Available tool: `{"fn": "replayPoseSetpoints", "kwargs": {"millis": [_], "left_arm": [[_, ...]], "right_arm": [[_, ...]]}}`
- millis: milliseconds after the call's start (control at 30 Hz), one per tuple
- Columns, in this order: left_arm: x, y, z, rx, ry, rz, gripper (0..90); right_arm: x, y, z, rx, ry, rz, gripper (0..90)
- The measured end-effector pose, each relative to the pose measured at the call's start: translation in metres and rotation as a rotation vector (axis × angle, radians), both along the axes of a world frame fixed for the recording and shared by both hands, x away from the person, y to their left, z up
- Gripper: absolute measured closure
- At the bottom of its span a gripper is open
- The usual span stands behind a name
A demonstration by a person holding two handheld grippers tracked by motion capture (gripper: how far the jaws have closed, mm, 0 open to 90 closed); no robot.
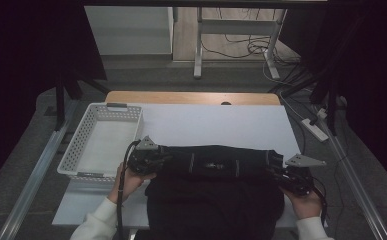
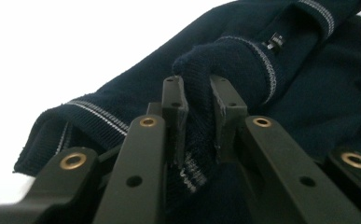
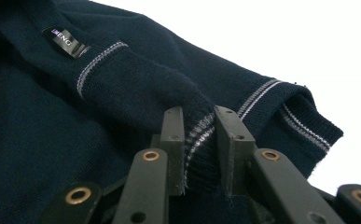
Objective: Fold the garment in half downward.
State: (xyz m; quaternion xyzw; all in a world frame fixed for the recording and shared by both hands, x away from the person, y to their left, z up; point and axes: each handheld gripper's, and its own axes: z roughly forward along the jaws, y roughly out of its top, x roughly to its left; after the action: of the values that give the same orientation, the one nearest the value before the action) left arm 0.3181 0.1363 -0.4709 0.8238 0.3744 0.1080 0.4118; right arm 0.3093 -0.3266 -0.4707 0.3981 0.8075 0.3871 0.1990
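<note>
Sweater folded on table; left gripper and right gripper each pinching striped fold end, keeps fold taut, basket alongside

A small black neck label on the navy sweater reads, in part, "ENG"
</note>
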Motion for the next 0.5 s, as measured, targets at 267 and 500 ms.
{"fn": "replayPoseSetpoints", "kwargs": {"millis": [267, 500], "left_arm": [[-0.013, 0.001, -0.001, -0.002, 0.005, -0.017, 76.3], [-0.033, 0.003, 0.000, 0.003, -0.001, -0.053, 75.5]], "right_arm": [[-0.011, -0.005, 0.006, 0.005, -0.015, 0.005, 74.3], [-0.031, -0.009, 0.013, 0.010, -0.031, 0.010, 74.2]]}}
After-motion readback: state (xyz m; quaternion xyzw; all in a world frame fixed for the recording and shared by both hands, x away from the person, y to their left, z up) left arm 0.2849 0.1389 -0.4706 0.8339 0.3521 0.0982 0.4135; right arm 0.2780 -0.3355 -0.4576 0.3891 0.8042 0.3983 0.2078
